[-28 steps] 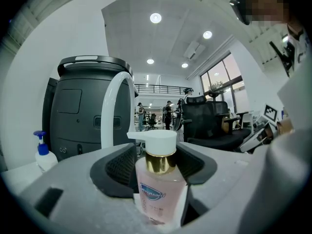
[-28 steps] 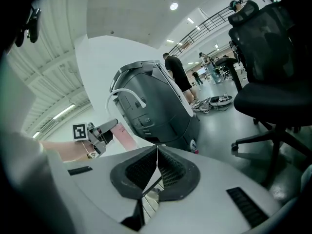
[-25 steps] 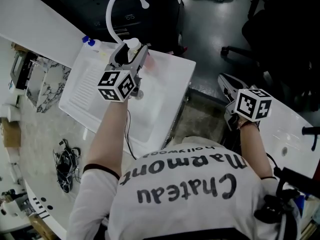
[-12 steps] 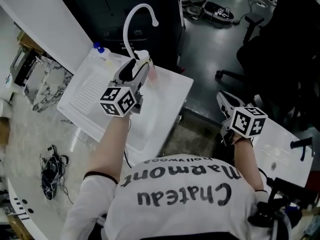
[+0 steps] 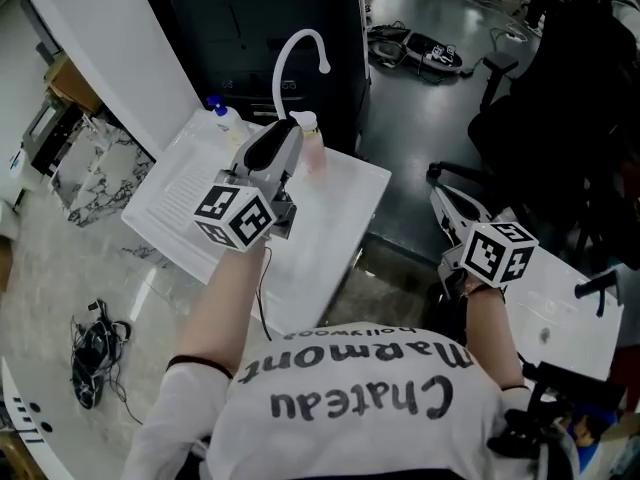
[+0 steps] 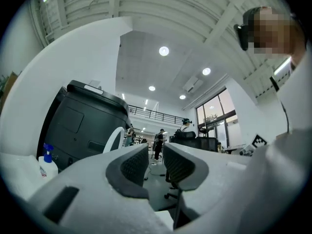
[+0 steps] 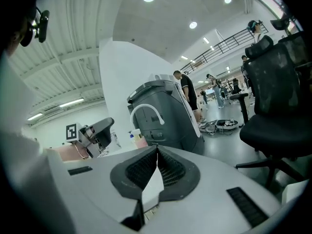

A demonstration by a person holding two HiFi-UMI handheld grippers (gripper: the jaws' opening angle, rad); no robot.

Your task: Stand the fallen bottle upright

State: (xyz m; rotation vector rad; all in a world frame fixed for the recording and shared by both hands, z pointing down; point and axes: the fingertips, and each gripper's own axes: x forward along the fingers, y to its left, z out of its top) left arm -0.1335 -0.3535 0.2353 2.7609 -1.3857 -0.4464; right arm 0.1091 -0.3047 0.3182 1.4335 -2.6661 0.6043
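A pink bottle with a white pump top stands upright on the white sink's back rim, beside the curved white faucet. My left gripper hovers just left of it, raised above the basin. Its jaws are closing with a narrow gap and nothing between them. In the right gripper view the pink bottle shows small under the faucet, next to the left gripper. My right gripper is off the sink's right side, shut and empty.
A white bottle with a blue cap stands at the sink's back left corner. A large dark grey bin rises behind the faucet. Black office chairs stand at the right. A cable bundle lies on the marble counter.
Both grippers have risen. The left one has drawn up and back from the pink bottle, which stays upright, and its jaws have narrowed.
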